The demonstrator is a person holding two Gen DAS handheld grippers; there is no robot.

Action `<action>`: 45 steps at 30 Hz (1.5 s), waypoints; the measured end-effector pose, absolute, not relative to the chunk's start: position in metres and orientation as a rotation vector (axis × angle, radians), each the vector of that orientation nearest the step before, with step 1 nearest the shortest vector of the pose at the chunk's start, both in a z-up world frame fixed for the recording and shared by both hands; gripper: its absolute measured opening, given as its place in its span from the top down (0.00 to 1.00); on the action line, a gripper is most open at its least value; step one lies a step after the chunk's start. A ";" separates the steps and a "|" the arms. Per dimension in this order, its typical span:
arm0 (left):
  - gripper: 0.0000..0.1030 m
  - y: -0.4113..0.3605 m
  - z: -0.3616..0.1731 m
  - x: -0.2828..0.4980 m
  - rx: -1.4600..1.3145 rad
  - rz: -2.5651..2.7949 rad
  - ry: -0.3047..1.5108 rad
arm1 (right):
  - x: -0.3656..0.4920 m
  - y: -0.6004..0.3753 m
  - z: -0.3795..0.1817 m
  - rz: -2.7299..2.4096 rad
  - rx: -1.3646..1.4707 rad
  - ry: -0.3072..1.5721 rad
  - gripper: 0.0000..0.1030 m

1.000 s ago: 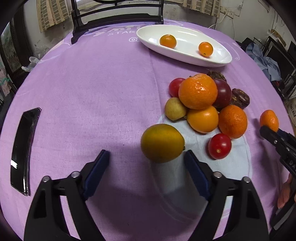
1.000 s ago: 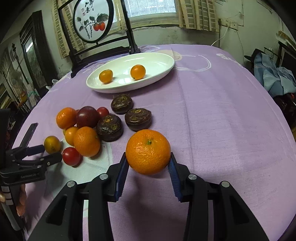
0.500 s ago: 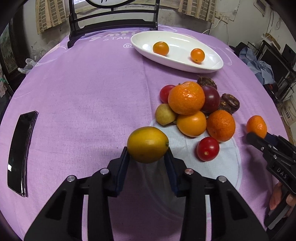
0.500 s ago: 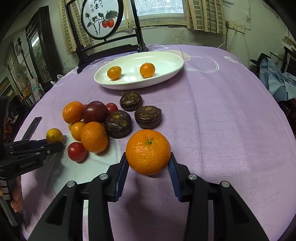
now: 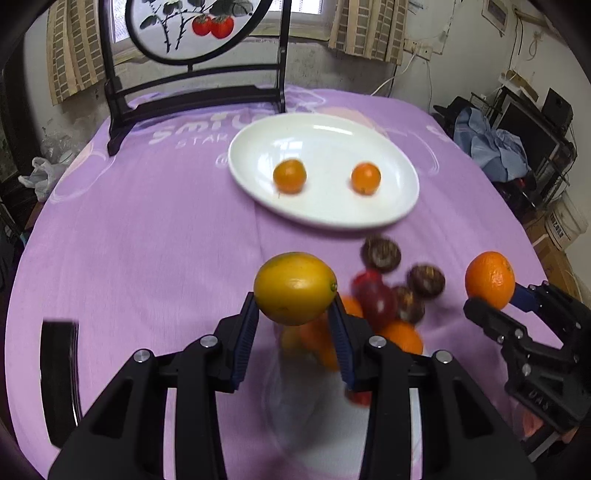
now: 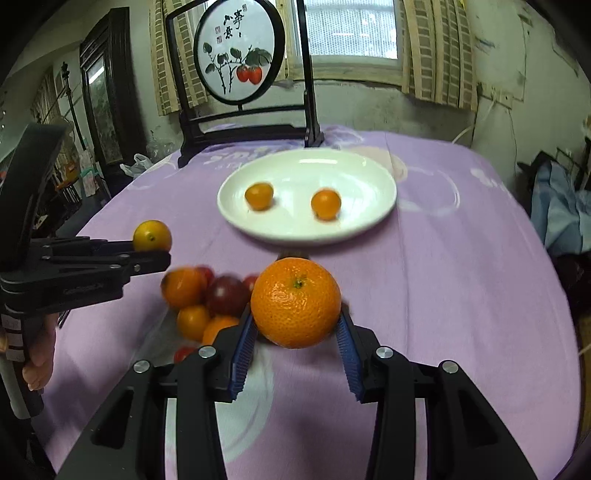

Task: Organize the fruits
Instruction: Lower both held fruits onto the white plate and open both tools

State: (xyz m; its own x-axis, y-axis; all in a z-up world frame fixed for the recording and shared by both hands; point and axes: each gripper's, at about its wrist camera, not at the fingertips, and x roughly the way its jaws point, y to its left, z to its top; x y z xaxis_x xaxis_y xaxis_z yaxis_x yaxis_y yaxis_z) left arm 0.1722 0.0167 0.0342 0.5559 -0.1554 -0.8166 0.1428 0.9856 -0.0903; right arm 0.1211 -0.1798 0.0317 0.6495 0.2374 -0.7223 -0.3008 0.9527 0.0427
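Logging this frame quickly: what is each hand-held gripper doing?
Left hand-held gripper: closed on the yellow lemon.
Right hand-held gripper: closed on the orange.

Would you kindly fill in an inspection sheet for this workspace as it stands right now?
Surface: round table under a purple cloth.
Job's things: white plate holds two small orange fruits; a blurred fruit pile lies on the cloth nearer the cameras, with dark brown fruits beside it.
Clutter: black curved object near the table's left edge.
Grippers: left tool is shut on a yellow fruit, held above the cloth; right tool is shut on an orange.
Cables: white cable on the back wall.
Surroundings: painted screen stand, window, blue clothing.
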 end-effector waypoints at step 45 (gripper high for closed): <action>0.06 0.003 0.059 0.182 -0.017 -0.082 0.870 | 0.142 -0.209 0.042 0.261 0.036 0.777 0.25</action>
State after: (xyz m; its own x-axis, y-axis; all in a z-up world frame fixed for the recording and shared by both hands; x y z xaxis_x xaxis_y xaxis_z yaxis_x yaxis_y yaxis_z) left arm 0.1815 0.0027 0.0589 0.6421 -0.0792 -0.7625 0.0651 0.9967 -0.0487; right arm 0.1421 -0.2092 0.0420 0.6823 0.2455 -0.6886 -0.2190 0.9673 0.1279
